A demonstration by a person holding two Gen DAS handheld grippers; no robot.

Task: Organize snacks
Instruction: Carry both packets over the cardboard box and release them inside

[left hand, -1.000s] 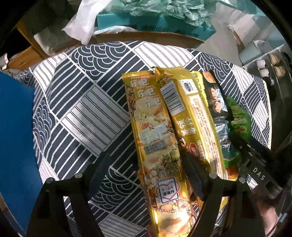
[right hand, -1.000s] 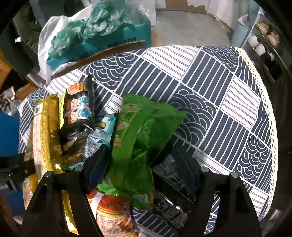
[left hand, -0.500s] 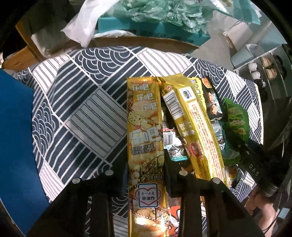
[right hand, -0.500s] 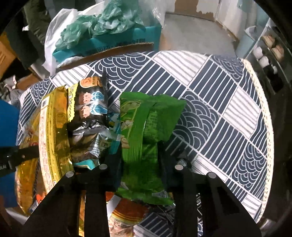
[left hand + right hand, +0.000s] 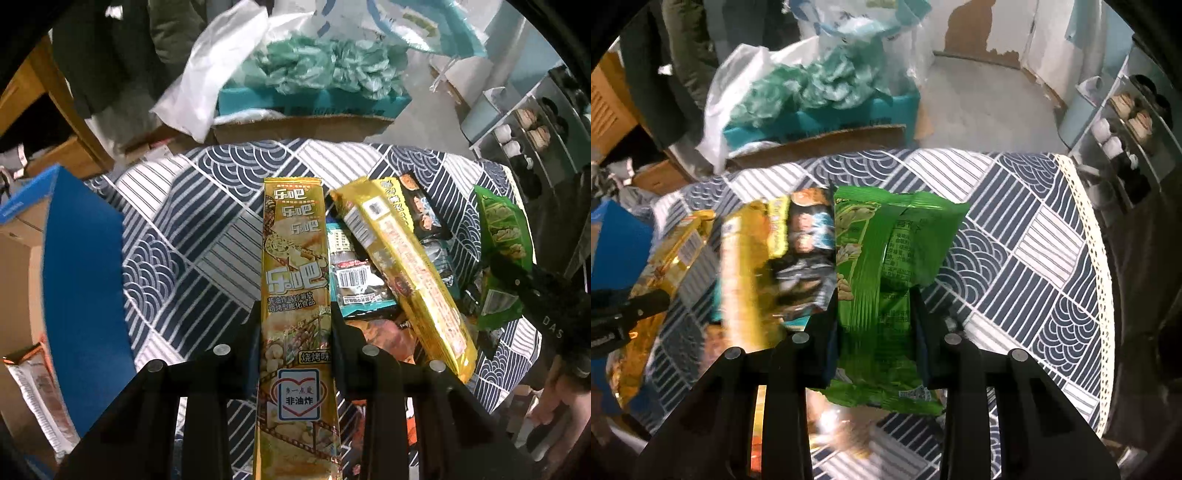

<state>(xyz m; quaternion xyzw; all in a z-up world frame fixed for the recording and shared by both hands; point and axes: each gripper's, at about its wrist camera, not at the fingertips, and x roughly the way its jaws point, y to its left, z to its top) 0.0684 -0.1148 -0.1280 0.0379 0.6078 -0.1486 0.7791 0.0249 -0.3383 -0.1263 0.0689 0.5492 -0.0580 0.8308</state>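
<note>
Round table draped in a navy-and-white patterned cloth (image 5: 192,236), scallop and stripe panels, lace trim along the right rim in the right wrist view

Blue box (image 5: 81,266) standing at the table's left edge; beyond the far rim, a teal box (image 5: 310,101) heaped with pale green plastic, white bag (image 5: 207,85) slumped against it

Heap of snack packets in the middle of the cloth: second long gold packet (image 5: 406,273) lying slantwise, dark packet with cartoon faces (image 5: 421,210) just beside it, teal-edged silver packet with a barcode (image 5: 354,280) tucked between the two gold ones, an orange packet partly hidden underneath

Long gold chip packet (image 5: 295,295) pinched across its lower half by the left gripper (image 5: 295,332), pads pressed tight on both long edges, top end pointing toward the far rim, lifted off the heap

Green packet (image 5: 882,280) pinched by the right gripper (image 5: 875,332), jaws squeezed on its narrow waist so the film creases lengthwise, bottom seam hanging below the pads, raised above the cloth to the right of the heap

Same green packet showing at the right edge of the left wrist view, black finger across it; a bare hand low in that corner
</note>
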